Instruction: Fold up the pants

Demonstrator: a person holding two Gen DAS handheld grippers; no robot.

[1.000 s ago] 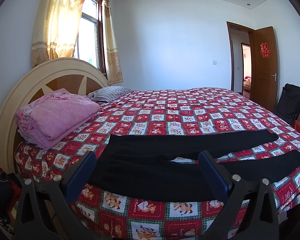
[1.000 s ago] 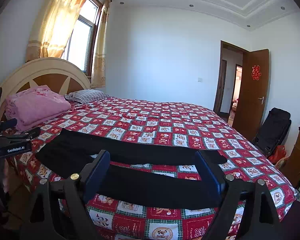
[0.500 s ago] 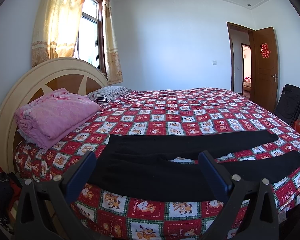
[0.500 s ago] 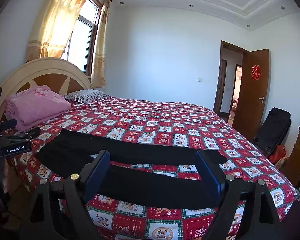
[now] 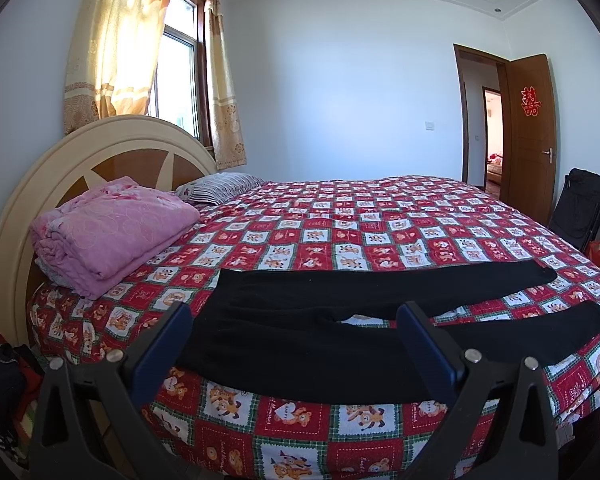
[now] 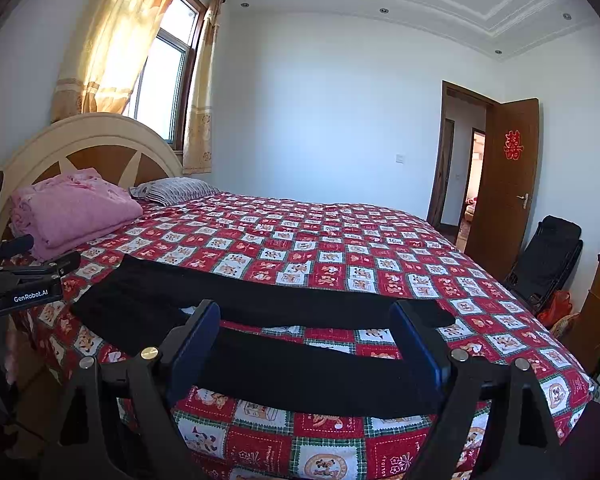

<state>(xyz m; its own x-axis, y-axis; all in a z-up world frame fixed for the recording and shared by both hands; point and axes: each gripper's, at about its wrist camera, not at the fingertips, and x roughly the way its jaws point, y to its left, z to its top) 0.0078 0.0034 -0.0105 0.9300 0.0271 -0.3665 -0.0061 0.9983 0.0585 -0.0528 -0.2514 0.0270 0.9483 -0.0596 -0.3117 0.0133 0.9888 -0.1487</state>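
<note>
pants (image 5: 320,344) flat on the bed (image 5: 340,232), near edge, long axis left-right, waist toward headboard | left tongs (image 5: 296,344) spread wide, empty, facing the waist end | right tongs (image 6: 304,344) spread wide, empty, nearer the cuffs; fold not begun

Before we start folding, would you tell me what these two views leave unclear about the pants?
- Left wrist view: the left gripper covers parts of the pants' waist and near leg.
- Right wrist view: the right gripper hides the near leg's cuff.
- Both: black fabric hides seams; front or back unclear.
</note>
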